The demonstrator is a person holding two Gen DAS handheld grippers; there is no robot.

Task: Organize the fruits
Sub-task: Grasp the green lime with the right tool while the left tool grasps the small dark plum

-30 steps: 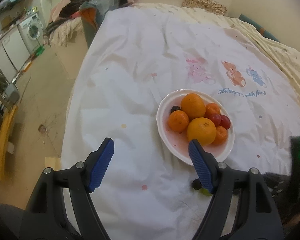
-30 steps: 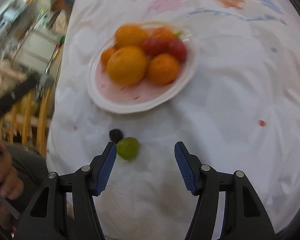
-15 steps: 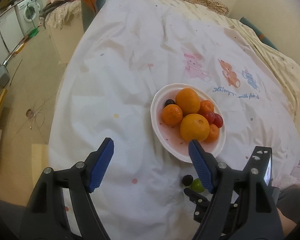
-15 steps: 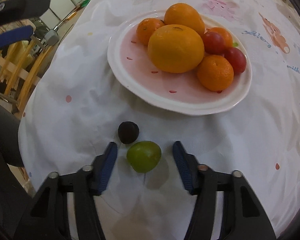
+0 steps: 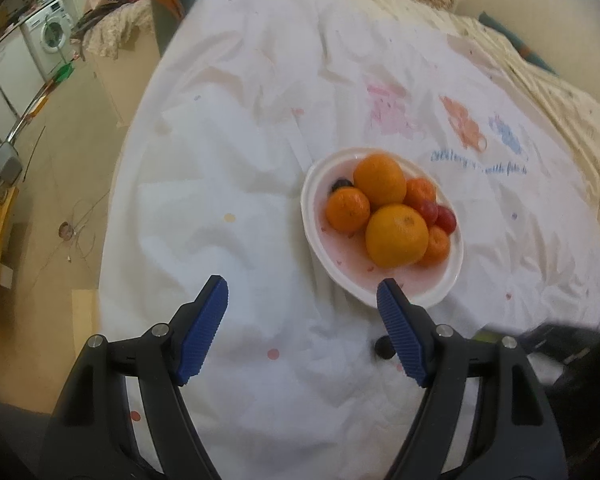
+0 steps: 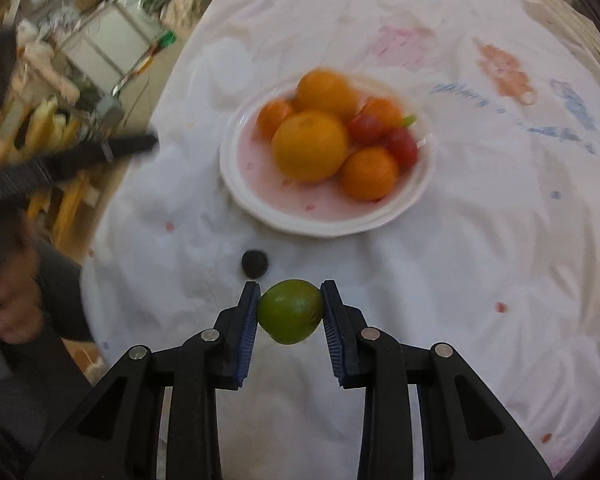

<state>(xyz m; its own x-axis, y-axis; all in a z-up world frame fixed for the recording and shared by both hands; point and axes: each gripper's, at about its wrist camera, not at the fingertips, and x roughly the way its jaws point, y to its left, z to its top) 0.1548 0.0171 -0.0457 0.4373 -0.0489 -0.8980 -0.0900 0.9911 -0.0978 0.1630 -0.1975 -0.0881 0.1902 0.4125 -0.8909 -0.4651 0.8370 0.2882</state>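
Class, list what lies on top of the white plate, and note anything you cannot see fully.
On the white plate: two large oranges, three small mandarins, two red fruits. A dark fruit and a green bit are mostly hidden behind them.

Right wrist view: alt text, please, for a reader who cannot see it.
The right gripper clamps a green fruit above a white sheet. Beyond lie a small dark fruit and a plate of oranges and red fruit.

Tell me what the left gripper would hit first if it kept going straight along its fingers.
Probably the white sheet: the left gripper stands open and empty, angled down at bare cloth left of the plate. Depth is hard to judge, but nothing else seems to lie in that line.
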